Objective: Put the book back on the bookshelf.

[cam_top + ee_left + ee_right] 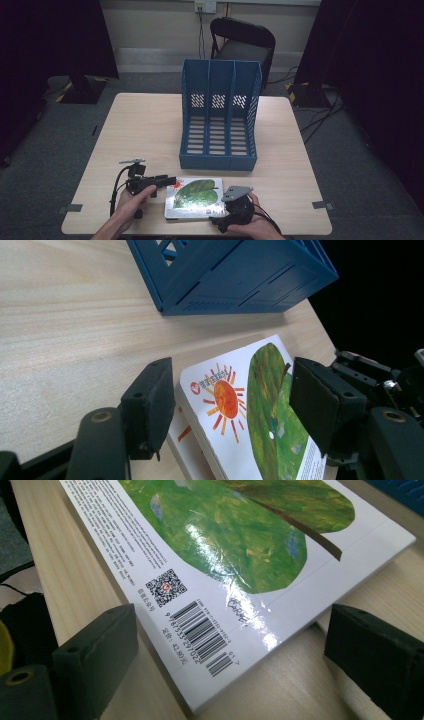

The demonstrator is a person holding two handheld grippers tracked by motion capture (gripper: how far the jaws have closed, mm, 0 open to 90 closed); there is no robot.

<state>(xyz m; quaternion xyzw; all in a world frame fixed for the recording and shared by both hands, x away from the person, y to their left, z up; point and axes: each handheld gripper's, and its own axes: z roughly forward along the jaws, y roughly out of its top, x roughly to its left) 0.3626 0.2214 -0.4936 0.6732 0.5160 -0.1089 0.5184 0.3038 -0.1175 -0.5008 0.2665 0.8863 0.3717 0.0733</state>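
A thick picture book with a white cover, a green leaf and an orange sun lies flat near the table's front edge. My left gripper sits at the book's left end, pointing right. In the left gripper view it is open, and the book's sun corner lies between the jaws without touching them. My right gripper is at the book's front right corner. In the right gripper view it is open too, with the barcode corner of the book in the gap.
A blue three-slot file organizer stands just behind the book, open side toward me, also seen as the organizer in the left gripper view. The wooden table has bare room on both sides. A black chair stands beyond the table.
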